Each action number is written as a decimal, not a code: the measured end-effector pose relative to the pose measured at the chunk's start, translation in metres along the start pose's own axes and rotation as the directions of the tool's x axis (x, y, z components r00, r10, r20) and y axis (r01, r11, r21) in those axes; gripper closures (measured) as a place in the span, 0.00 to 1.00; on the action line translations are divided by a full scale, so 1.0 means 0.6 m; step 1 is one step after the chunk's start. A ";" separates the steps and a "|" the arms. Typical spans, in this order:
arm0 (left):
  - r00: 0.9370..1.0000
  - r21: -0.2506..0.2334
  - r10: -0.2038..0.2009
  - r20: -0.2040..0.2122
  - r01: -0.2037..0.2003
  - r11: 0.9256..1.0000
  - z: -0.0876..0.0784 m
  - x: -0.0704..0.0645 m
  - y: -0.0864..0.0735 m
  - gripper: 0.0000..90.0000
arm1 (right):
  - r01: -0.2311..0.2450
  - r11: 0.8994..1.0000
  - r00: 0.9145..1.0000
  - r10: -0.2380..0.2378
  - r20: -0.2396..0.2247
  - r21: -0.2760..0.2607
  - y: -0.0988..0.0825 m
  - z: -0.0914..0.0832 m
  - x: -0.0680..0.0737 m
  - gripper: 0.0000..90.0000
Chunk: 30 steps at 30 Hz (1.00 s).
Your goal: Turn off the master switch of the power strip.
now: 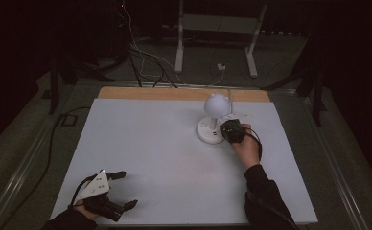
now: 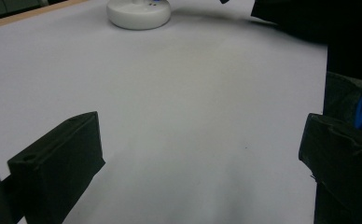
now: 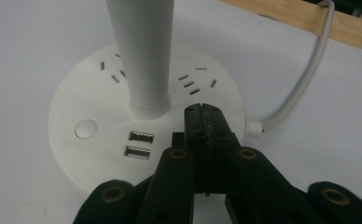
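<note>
Right gripper [image 3: 202,112] was fully closed with nothing between the jaws, tips pressed together like a poker. It sat over the round white lamp base [image 3: 76,100], just beside the foot of the stem [image 3: 142,56]. Couldn't tell whether the tips were touching the base or just hovering above it.

Lamp [image 1: 213,120] stood at the far right of the white table [image 1: 141,158], near the wooden back edge [image 1: 126,93], with my right hand [image 1: 245,146] right behind it.

Left gripper [image 1: 108,194] was parked at the near left corner, well apart from the lamp, jaws wide open and holding nothing. From its own camera the pads [image 2: 60,168] only framed bare tabletop.

My read: the step was pressing the round button [image 3: 86,128] on the base. The closed tips were off to the stem's other side from it, past the USB ports. To do it well I'd have kept the jaws shut, swung around the stem rather than into it, and come straight down on the button's centre. Light push only, since the base could slide or tip. Also worth keeping clear of the cord [image 3: 300,79] leaving the base's side.

Count:
- 1 lamp, 1 globe head [image 1: 216,104], 1 stem
- 1 button
- 2 USB ports [image 3: 139,144], stacked
- 2 socket slot groups visible on top of the base, any more hidden by the stem
- 1 cord
- 2 grippers
</note>
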State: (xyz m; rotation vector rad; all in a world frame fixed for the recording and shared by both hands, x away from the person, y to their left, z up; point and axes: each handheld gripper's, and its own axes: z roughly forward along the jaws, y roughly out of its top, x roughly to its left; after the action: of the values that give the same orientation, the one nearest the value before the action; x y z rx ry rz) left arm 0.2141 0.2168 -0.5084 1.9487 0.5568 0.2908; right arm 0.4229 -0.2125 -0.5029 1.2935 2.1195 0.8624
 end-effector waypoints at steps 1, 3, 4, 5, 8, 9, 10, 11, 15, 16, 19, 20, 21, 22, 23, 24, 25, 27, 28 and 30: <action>1.000 0.000 0.000 -0.001 0.000 1.000 0.000 0.000 0.000 0.00 | -0.003 1.000 1.000 0.003 0.003 0.000 0.000 0.000 0.001 1.00; 1.000 0.001 0.000 -0.002 0.000 1.000 0.001 0.000 0.000 0.00 | -0.008 1.000 1.000 0.008 0.006 0.002 0.004 -0.006 0.001 0.99; 1.000 0.001 0.002 -0.002 -0.002 1.000 0.000 0.000 0.000 0.00 | -0.010 1.000 1.000 0.010 0.006 -0.008 0.005 -0.008 0.001 0.95; 1.000 -0.002 0.002 -0.003 -0.002 1.000 0.000 0.000 0.000 0.00 | -0.010 0.999 1.000 0.010 -0.001 -0.031 0.004 -0.011 0.000 0.94; 1.000 0.001 0.002 -0.005 -0.002 1.000 0.000 0.000 0.000 0.00 | -0.044 0.996 0.999 0.042 -0.017 -0.082 0.007 -0.023 -0.006 0.94; 1.000 0.001 0.002 -0.005 -0.002 1.000 0.000 0.000 0.000 0.00 | -0.049 0.995 0.999 0.047 -0.025 -0.087 0.009 -0.027 -0.007 0.92; 1.000 0.001 0.001 -0.004 -0.001 1.000 0.000 0.000 0.000 0.00 | -0.044 0.995 0.999 0.041 -0.028 -0.089 0.011 -0.030 -0.006 0.92; 1.000 0.001 0.001 -0.004 -0.001 1.000 0.000 0.000 0.000 0.00 | -0.035 0.995 0.999 0.033 -0.027 -0.089 0.012 -0.033 -0.005 0.91; 1.000 0.000 0.003 -0.005 -0.003 1.000 0.000 0.000 0.000 0.00 | -0.041 0.994 0.998 0.036 -0.044 -0.102 0.008 -0.042 -0.007 0.82; 1.000 -0.001 0.004 -0.006 -0.004 1.000 0.000 -0.001 0.000 0.00 | -0.039 0.993 0.998 0.035 -0.046 -0.107 0.006 -0.044 -0.008 0.77; 1.000 -0.002 0.004 -0.005 -0.004 1.000 0.000 -0.001 0.000 0.00 | -0.034 0.992 0.998 0.026 -0.062 -0.122 -0.001 -0.051 -0.010 0.58; 1.000 -0.003 0.004 -0.006 -0.004 1.000 0.000 -0.001 0.000 0.00 | -0.034 0.992 0.997 0.025 -0.069 -0.124 -0.003 -0.054 -0.011 0.51; 1.000 -0.003 0.004 -0.006 -0.004 1.000 0.000 -0.001 0.000 0.00 | -0.031 0.992 0.997 0.022 -0.076 -0.125 -0.006 -0.056 -0.012 0.46; 1.000 -0.002 0.004 -0.007 -0.004 1.000 0.000 0.000 0.000 0.00 | -0.029 0.991 0.997 0.018 -0.078 -0.132 -0.008 -0.060 -0.013 0.41; 1.000 -0.003 0.002 -0.006 -0.002 1.000 0.000 0.000 0.000 0.00 | -0.032 0.990 0.996 0.020 -0.082 -0.139 -0.010 -0.063 -0.014 0.38; 1.000 -0.003 0.002 -0.006 -0.002 1.000 0.000 0.000 0.000 0.00 | -0.038 0.990 0.995 0.025 -0.095 -0.138 -0.012 -0.066 -0.017 0.32; 1.000 -0.001 0.003 -0.006 -0.003 1.000 0.000 0.000 0.000 0.00 | -0.038 0.990 0.995 0.025 -0.095 -0.138 -0.012 -0.066 -0.017 0.32; 1.000 0.001 0.005 -0.006 -0.005 1.000 0.000 0.000 0.000 0.00 | -0.072 0.989 0.989 0.054 -0.138 -0.129 -0.014 -0.077 -0.020 0.23; 1.000 -0.009 0.003 -0.001 -0.003 1.000 -0.001 -0.001 0.001 0.00 | -0.083 0.988 0.985 0.061 -0.163 -0.131 -0.016 -0.081 -0.021 0.19; 1.000 -0.010 0.001 -0.001 -0.001 1.000 -0.001 -0.001 0.001 0.00 | -0.100 0.984 0.979 0.072 -0.190 -0.144 -0.019 -0.089 -0.020 0.16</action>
State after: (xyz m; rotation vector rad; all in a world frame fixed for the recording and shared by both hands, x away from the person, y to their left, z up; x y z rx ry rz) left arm 0.2134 0.2168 -0.5075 1.9391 0.5538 0.2951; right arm 0.3840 -0.2408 -0.4741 1.2765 2.0995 1.1997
